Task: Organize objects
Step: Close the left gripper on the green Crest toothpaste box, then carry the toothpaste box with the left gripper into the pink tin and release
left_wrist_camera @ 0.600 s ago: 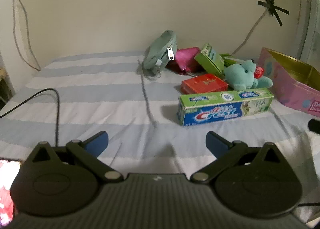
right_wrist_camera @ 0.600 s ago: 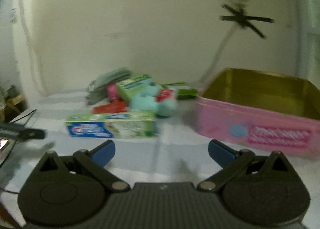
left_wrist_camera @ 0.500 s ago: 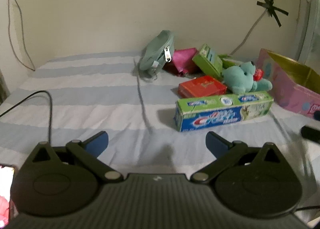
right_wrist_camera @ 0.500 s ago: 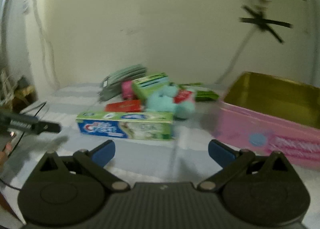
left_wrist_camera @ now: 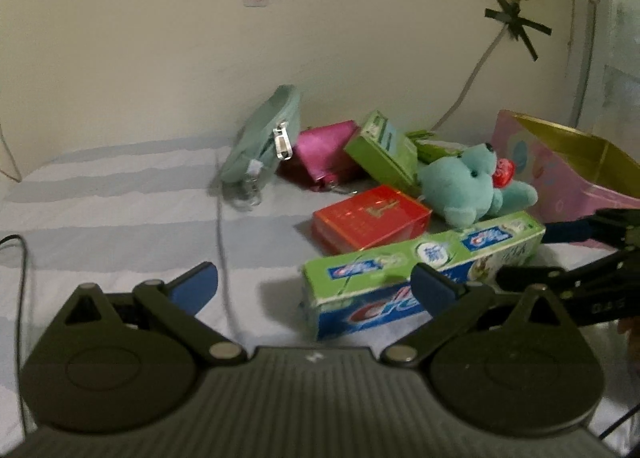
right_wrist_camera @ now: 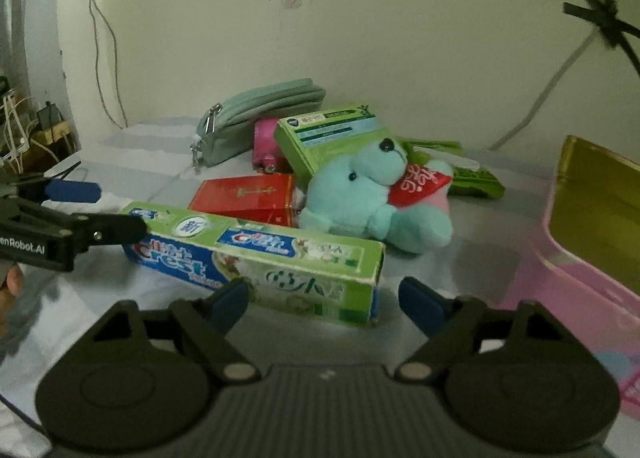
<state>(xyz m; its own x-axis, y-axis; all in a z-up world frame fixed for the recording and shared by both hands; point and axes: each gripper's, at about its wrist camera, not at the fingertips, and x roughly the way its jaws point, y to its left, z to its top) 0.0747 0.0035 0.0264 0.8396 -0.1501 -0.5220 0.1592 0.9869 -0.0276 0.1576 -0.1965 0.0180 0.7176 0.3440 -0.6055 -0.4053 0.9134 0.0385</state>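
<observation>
Both claws stand wide open with nothing between their fingers. Seen from the left wrist, the left gripper (left_wrist_camera: 314,284) hangs low over the striped bed sheet (left_wrist_camera: 120,210), its right blue fingertip (left_wrist_camera: 434,290) overlapping the toothpaste box (left_wrist_camera: 420,272) in the picture; whether they touch cannot be told. That box lies flat, its long axis running from the near middle of the bed out toward the right edge, the far end rising slightly in the frame toward the pink tin (left_wrist_camera: 560,174). Behind it sit a red box (left_wrist_camera: 370,220) and a teal plush bear (left_wrist_camera: 468,188), then a green carton (left_wrist_camera: 384,152), a magenta pouch (left_wrist_camera: 324,154) and a pale green zip pouch (left_wrist_camera: 264,142) near the wall. The right gripper (left_wrist_camera: 532,254) reaches in from the right edge, at the box's far end.

From the right wrist, the right gripper (right_wrist_camera: 324,298) straddles the near end of the toothpaste box (right_wrist_camera: 256,254), which points away to the left. The left gripper (right_wrist_camera: 108,210) comes in from the left at the box's far end. The bear (right_wrist_camera: 372,198) lies just behind the box, and the pink tin (right_wrist_camera: 580,266) stands open at the right.
</observation>
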